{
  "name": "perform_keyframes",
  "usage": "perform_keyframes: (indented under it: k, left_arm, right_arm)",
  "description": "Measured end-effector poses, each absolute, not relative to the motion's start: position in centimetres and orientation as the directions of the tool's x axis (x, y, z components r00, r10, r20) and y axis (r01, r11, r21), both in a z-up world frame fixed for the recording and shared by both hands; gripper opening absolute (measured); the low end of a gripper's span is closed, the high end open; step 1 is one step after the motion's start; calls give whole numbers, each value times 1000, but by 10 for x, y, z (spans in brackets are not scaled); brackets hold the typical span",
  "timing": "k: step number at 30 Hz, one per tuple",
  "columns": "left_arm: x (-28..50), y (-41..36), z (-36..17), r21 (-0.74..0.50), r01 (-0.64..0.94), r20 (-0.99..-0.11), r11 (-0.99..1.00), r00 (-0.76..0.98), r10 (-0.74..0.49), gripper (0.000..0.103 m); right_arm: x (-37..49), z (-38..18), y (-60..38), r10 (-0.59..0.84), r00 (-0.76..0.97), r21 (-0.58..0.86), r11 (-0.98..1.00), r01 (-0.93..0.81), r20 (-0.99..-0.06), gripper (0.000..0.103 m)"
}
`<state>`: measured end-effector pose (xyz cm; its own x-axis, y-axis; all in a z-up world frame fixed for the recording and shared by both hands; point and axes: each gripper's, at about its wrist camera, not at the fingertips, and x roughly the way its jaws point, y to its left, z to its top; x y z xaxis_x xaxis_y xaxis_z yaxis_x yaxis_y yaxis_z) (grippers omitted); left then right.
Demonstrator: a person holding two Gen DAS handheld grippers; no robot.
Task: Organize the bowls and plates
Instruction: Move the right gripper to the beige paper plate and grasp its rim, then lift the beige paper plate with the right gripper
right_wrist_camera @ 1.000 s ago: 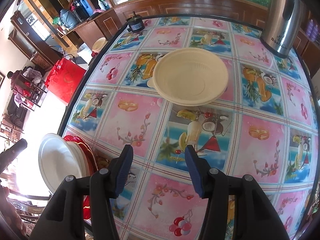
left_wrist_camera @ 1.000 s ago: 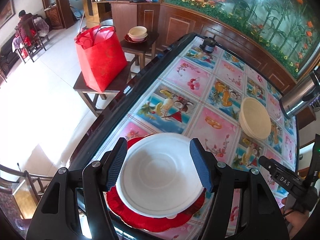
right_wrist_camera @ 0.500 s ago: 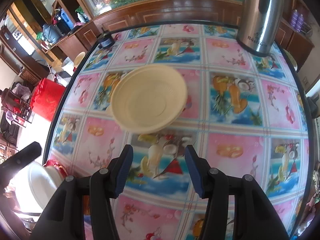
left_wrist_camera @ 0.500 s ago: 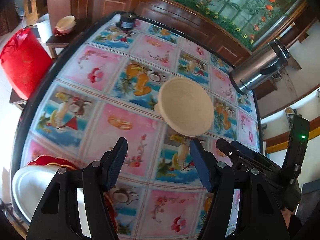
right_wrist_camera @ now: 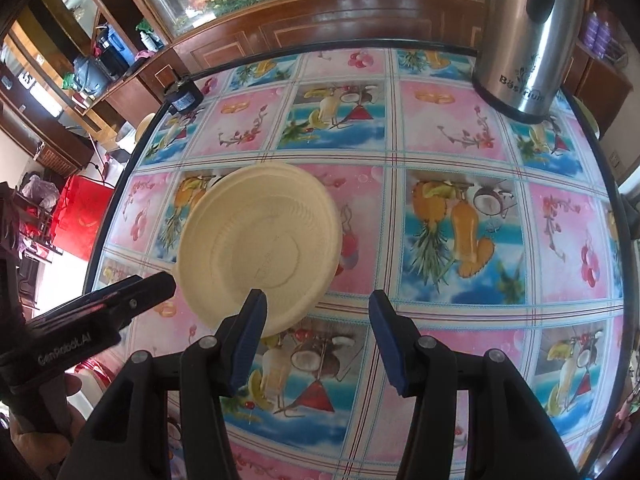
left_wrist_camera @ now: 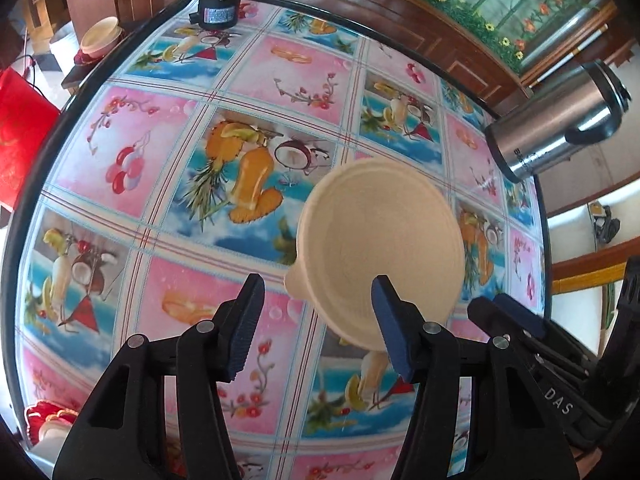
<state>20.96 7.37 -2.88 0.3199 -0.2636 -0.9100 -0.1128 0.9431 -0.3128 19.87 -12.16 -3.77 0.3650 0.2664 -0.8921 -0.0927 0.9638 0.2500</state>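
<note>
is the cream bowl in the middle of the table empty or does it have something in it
Empty. Both wrist views look straight into the cream bowl, which stands right side up on the table, and its bare bottom and ridged inner wall show.

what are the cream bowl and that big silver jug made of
Cream bowl: looks like matte moulded pulp or plastic; dull, no glare, faint concentric rings inside. Which of the two is hard to tell.
Silver jug: apparently brushed stainless steel; streaky mirror-like reflections, printed logo near the base, and a dark, probably plastic, handle.

The left gripper (left_wrist_camera: pixel 318 328) moved away from the white plate on the red plate (left_wrist_camera: pixel 44 420) to the cream bowl (left_wrist_camera: pixel 380 248), its empty jaws closing partway.
</note>
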Motion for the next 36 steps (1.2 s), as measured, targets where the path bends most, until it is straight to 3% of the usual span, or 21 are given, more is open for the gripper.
perform_keyframes:
  k: [4, 10, 12, 18, 36]
  left_arm:
    - [227, 74, -42, -308, -119, -919, 944, 293, -262, 56]
    - [239, 71, -62, -294, -127, -934, 947, 247, -257, 55]
    - [239, 70, -66, -293, -126, -937, 948, 237, -258, 44]
    - [238, 64, -68, -270, -104, -943, 957, 228, -241, 37]
    - [212, 49, -63, -203, -42, -953, 978, 236, -188, 33]
  right_arm:
    - [207, -44, -122, 277, 356, 268, 961, -77, -892, 53]
    - [219, -59, -111, 263, 318, 249, 965, -84, -911, 41]
    - [221, -63, -110, 261, 309, 248, 965, -81, -914, 35]
    - [223, -66, -107, 255, 303, 238, 967, -92, -918, 22]
    - [208, -64, -109, 218, 307, 201, 976, -89, -926, 16]
